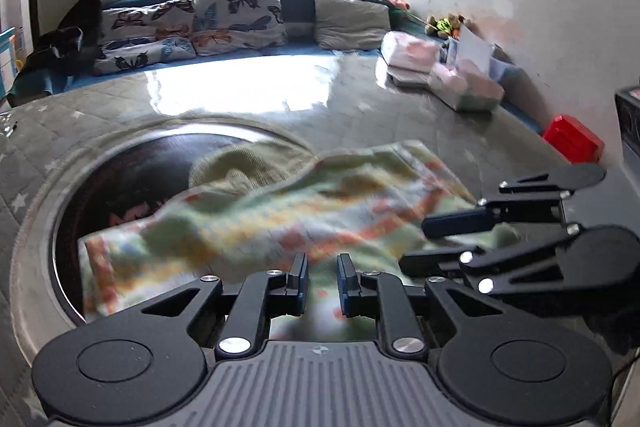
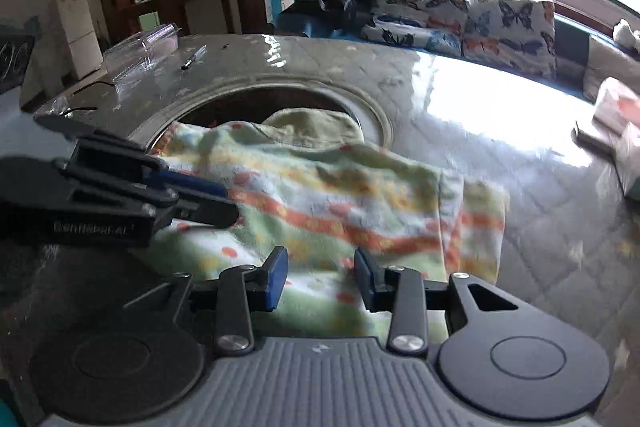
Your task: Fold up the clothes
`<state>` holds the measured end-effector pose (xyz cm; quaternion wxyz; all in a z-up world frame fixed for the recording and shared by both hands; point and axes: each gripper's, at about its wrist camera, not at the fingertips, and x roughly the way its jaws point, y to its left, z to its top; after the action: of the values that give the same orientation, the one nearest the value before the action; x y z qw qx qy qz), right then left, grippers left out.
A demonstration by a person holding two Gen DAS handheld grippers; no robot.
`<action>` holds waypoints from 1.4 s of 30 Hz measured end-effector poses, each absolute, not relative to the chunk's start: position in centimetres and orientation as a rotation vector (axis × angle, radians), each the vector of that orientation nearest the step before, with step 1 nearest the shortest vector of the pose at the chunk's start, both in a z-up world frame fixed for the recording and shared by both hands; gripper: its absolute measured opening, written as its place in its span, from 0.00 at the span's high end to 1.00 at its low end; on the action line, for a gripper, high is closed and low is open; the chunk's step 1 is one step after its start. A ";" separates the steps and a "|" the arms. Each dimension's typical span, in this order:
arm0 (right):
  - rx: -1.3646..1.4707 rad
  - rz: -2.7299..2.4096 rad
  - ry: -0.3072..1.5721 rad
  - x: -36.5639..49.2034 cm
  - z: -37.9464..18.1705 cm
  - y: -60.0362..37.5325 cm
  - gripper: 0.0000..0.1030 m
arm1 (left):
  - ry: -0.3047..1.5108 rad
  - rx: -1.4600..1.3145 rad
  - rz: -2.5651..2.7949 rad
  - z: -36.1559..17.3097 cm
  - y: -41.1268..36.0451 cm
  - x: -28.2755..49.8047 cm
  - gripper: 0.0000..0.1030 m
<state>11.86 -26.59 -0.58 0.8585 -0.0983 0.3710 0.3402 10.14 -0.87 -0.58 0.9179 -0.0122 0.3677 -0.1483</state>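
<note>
A pastel fleece garment [image 1: 280, 211] [image 2: 340, 195], with green, yellow and orange stripes and an olive collar part at its far end, lies blurred on the table, partly over a round dark inset [image 1: 132, 187]. My left gripper [image 1: 323, 279] hovers at its near edge. Its jaws stand a narrow gap apart, with cloth showing below and no pinch visible. The right wrist view shows my left gripper [image 2: 230, 203] from the side, at the garment's left edge. My right gripper [image 2: 321, 267] stands open wider above the near edge, and appears as well at the right [image 1: 414, 245].
The table [image 1: 360, 107] has a grey quilted cover under a glossy sheet. Pink packages [image 1: 460, 83] and a red box [image 1: 574, 139] sit at its right. A clear plastic box [image 2: 140, 51] and a pen [image 2: 194, 58] lie far left. Butterfly cushions [image 1: 208, 23] line the window bench.
</note>
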 end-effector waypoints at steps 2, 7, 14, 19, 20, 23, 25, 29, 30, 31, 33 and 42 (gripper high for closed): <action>-0.184 0.709 0.785 11.7 -0.6 -27.1 0.64 | 0.757 -0.027 -0.301 -1.1 -0.9 9.8 0.83; -0.170 0.712 0.796 10.9 -0.7 -27.9 0.64 | 0.759 -0.073 -0.308 -1.3 -0.4 9.3 0.83; -0.146 0.734 0.828 8.6 -0.3 -29.4 0.64 | 0.757 -0.114 -0.348 -1.4 0.0 7.3 0.84; -0.134 0.717 0.822 8.6 0.7 -30.0 0.64 | 0.773 -0.136 -0.365 -1.0 0.4 7.6 0.83; -0.130 0.709 0.811 8.8 1.0 -30.0 0.64 | 0.770 -0.134 -0.355 -1.0 0.7 7.8 0.83; -0.109 0.676 0.785 10.2 1.2 -29.8 0.64 | 0.768 -0.135 -0.313 -1.2 1.6 8.6 0.83; -0.097 0.645 0.781 11.4 0.6 -29.8 0.64 | 0.771 -0.145 -0.276 -1.4 2.7 9.1 0.83; -0.067 0.603 0.799 13.6 -0.6 -30.5 0.66 | 0.766 -0.152 -0.206 -1.8 5.0 9.7 0.83; -0.082 0.590 0.794 13.6 -0.5 -30.5 0.66 | 0.761 -0.162 -0.190 -1.8 5.6 9.8 0.83; -0.096 0.578 0.788 13.6 -0.4 -30.4 0.65 | 0.756 -0.171 -0.173 -1.8 6.3 9.9 0.83; -0.113 0.560 0.778 13.7 -0.1 -30.3 0.65 | 0.763 -0.193 -0.135 -1.9 7.4 10.4 0.81; -0.095 0.647 0.760 15.3 0.4 -26.9 0.66 | 0.719 -0.213 -0.178 -0.3 6.6 11.5 0.82</action>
<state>15.30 -26.93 0.36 0.8769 -0.0457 0.3644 0.3101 11.55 6.61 -0.27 0.9267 -0.1036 0.3507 -0.0870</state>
